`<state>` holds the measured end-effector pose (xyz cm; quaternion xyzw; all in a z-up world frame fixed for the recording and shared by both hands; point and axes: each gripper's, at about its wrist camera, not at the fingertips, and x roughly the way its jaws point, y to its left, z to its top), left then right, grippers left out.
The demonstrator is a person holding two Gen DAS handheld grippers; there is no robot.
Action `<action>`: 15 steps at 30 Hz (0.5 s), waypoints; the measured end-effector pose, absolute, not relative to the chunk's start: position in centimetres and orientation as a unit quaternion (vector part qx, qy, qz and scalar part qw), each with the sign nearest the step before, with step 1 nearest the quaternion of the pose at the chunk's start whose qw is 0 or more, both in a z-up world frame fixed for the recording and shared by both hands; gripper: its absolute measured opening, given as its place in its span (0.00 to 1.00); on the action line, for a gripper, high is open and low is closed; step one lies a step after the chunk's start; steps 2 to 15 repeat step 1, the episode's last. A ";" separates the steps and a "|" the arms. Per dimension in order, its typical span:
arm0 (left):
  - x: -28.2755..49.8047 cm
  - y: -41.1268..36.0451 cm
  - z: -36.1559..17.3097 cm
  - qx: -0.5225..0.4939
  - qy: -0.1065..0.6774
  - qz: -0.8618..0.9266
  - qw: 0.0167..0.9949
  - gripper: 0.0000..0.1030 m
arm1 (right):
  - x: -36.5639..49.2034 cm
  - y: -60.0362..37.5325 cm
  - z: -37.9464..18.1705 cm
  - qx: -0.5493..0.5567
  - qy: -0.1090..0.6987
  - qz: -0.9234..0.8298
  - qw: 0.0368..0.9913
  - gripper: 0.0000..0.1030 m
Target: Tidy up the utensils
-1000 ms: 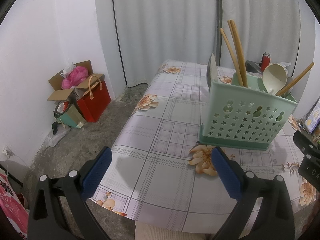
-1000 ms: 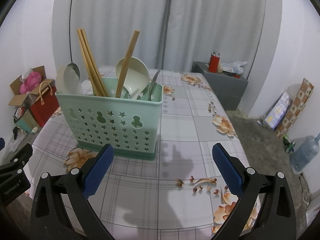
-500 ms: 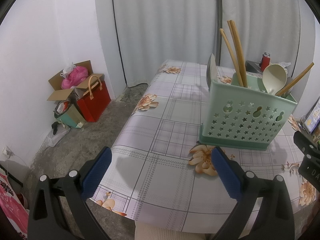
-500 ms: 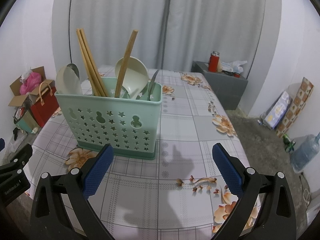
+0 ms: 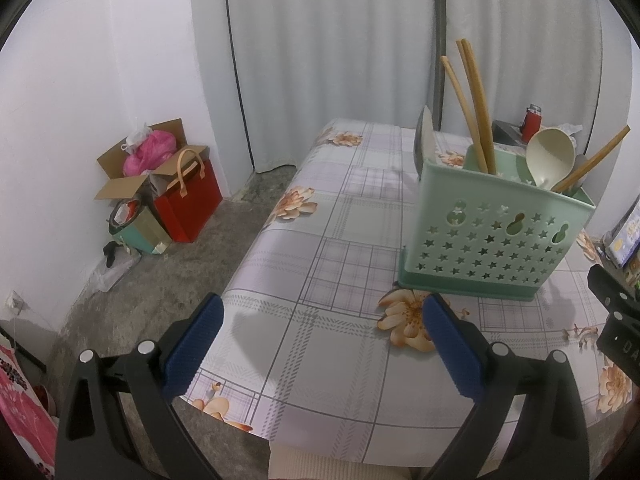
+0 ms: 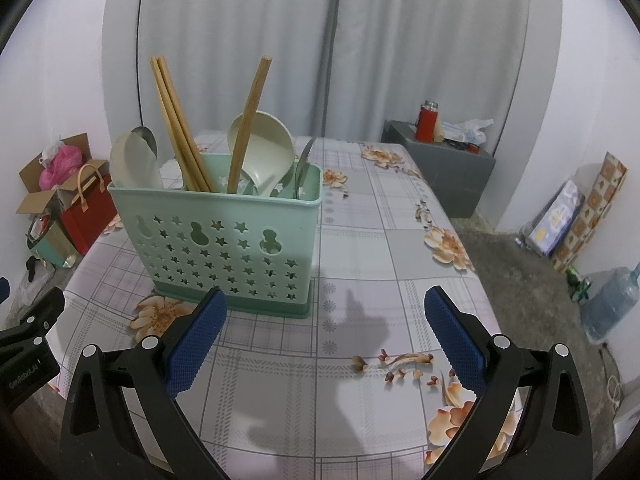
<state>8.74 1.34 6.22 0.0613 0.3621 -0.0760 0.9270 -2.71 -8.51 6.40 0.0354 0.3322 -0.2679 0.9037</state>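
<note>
Chopsticks stand near-upright in caddy.

I see a grey cabinet past the far right corner of the floral tablecloth, with a red thermos on top. Right of the cabinet, a water jug sits on the floor. Far left of it, a red gift bag stands beside a cardboard box.

White curtains, white walls, rough grey floor, grey cabinet.
</note>
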 end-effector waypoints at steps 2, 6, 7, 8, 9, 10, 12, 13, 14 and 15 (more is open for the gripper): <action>8.7 1.3 6.2 0.061 0.362 -0.077 0.927 0.95 | -2.8 -8.6 6.4 0.036 0.332 -0.268 0.904 0.92; 8.7 1.3 6.2 0.061 0.362 -0.077 0.927 0.95 | -2.8 -8.6 6.4 0.036 0.332 -0.268 0.904 0.92; 8.7 1.3 6.2 0.061 0.362 -0.077 0.927 0.95 | -2.8 -8.6 6.4 0.036 0.332 -0.268 0.904 0.92; 8.7 1.3 6.2 0.061 0.362 -0.077 0.927 0.95 | -2.8 -8.6 6.4 0.036 0.332 -0.268 0.904 0.92; 8.7 1.3 6.2 0.061 0.362 -0.077 0.927 0.95 | -2.8 -8.6 6.4 0.036 0.332 -0.268 0.904 0.92; 8.7 1.3 6.2 0.061 0.362 -0.077 0.927 0.95 | -2.8 -8.6 6.4 0.036 0.332 -0.268 0.904 0.92; 8.7 1.3 6.2 0.061 0.362 -0.077 0.927 0.95 | -2.8 -8.6 6.4 0.036 0.332 -0.268 0.904 0.92; 8.7 1.3 6.2 0.061 0.362 -0.077 0.927 0.95 | -2.8 -8.6 6.4 0.036 0.332 -0.268 0.904 0.92; 8.7 1.3 6.2 0.061 0.362 -0.077 0.927 0.95 | -2.8 -8.6 6.4 0.036 0.332 -0.268 0.904 0.92; 8.7 1.3 6.2 0.061 0.362 -0.077 0.927 0.95 | -2.8 -8.6 6.4 0.036 0.332 -0.268 0.904 0.92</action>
